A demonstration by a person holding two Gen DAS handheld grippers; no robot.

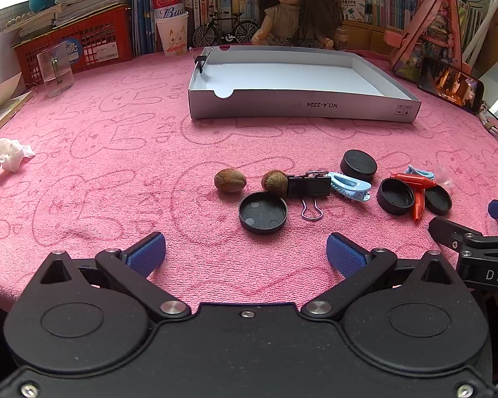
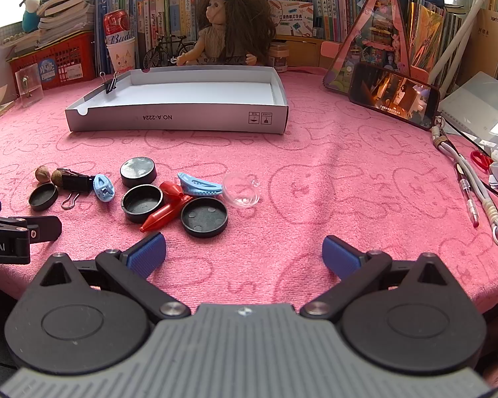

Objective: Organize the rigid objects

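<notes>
Both the left gripper point(image 1: 245, 253) and right gripper point(image 2: 244, 253) hover spread wide and hold nothing above the pink cloth point(image 2: 348, 172), with black caps point(image 2: 204, 217), nuts point(image 1: 230, 180), a binder clip point(image 1: 308, 185) and blue clips point(image 2: 199, 184) scattered just beyond, and the white box point(image 1: 302, 106) farther back.

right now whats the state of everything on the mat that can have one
left gripper: open, empty
right gripper: open, empty
white box: open top, nothing inside, small clip on its left wall
phone: screen on, propped up
large binder clip: shut, lying on mat
black caps: three hollow side up, one flat side up
red cone piece: lying across two caps
</notes>
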